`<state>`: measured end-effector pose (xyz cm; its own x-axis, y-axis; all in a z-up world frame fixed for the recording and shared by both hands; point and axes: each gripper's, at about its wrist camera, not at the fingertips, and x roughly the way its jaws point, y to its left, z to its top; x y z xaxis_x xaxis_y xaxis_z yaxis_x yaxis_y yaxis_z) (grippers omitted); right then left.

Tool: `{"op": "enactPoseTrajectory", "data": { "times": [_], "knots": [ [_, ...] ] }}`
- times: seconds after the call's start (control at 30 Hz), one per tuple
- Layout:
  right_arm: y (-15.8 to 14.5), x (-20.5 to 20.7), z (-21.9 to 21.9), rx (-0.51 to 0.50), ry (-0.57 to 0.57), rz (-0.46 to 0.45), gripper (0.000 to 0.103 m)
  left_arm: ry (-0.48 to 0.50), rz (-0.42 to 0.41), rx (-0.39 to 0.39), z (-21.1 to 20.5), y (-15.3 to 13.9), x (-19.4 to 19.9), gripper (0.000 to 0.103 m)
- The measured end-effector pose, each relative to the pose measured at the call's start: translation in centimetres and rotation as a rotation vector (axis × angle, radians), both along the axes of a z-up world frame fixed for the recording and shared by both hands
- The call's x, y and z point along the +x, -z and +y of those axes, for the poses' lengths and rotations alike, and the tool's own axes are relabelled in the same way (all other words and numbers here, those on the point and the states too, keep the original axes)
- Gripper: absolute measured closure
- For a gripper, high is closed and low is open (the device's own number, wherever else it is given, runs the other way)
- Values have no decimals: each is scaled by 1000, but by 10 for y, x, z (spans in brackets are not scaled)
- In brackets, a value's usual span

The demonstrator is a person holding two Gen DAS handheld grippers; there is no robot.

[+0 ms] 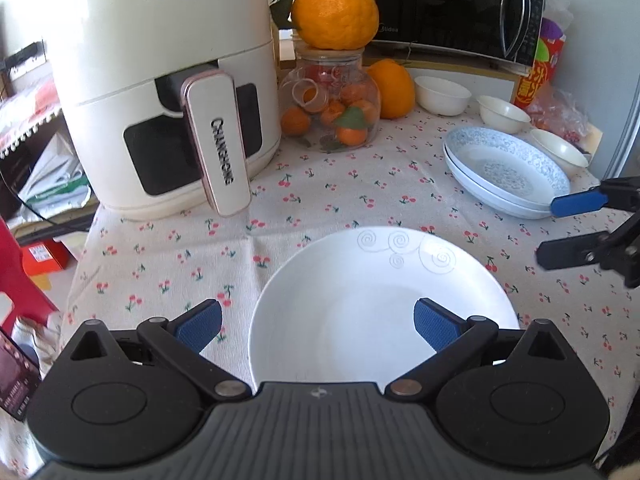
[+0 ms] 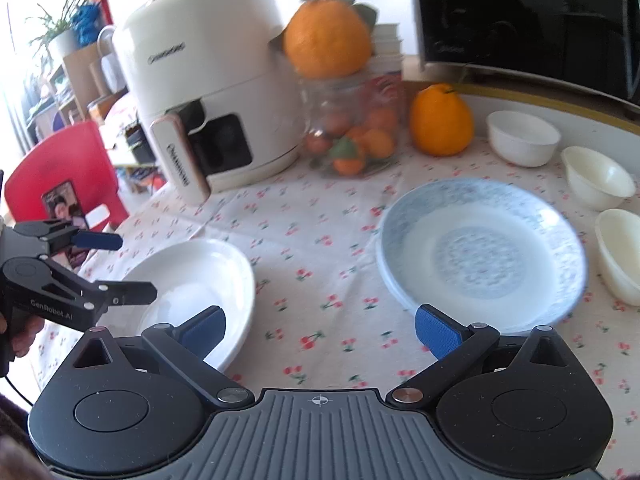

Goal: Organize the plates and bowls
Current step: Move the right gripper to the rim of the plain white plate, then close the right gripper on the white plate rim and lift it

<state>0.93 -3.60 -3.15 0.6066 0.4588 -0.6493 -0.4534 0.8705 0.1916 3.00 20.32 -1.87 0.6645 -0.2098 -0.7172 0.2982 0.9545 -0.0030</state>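
A plain white plate (image 1: 360, 296) with faint swirl marks lies on the cherry-print cloth, its near-left rim between the open fingers of my left gripper (image 1: 318, 326), which touches nothing I can see. The same white plate (image 2: 192, 280) shows at the left of the right wrist view. Two stacked blue-patterned plates (image 1: 504, 168) (image 2: 480, 248) sit to the right. My right gripper (image 2: 320, 330) hangs open over the cloth between the white plate and the blue stack. Three small white bowls (image 1: 442, 94) (image 1: 504, 114) (image 1: 560, 152) stand behind the stack.
A cream air fryer (image 1: 168, 92) stands at the back left, beside a glass jar of small oranges (image 1: 332, 108) topped by a large orange (image 1: 334, 10). Another orange (image 1: 394, 88) and a black microwave (image 1: 456, 4) are behind. A red chair (image 2: 64, 176) is off the table's left.
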Motion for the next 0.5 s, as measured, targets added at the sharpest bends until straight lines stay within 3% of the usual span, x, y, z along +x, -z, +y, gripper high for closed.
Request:
{"op": "enactPoseTrajectory", "data": {
  "times": [0.33, 0.5],
  "knots": [
    [18, -1, 24, 18, -42, 103, 1, -5, 81, -63, 16, 11, -3, 15],
    [23, 3, 24, 28, -27, 128, 1, 7, 121, -90, 18, 15, -3, 31]
  ]
}}
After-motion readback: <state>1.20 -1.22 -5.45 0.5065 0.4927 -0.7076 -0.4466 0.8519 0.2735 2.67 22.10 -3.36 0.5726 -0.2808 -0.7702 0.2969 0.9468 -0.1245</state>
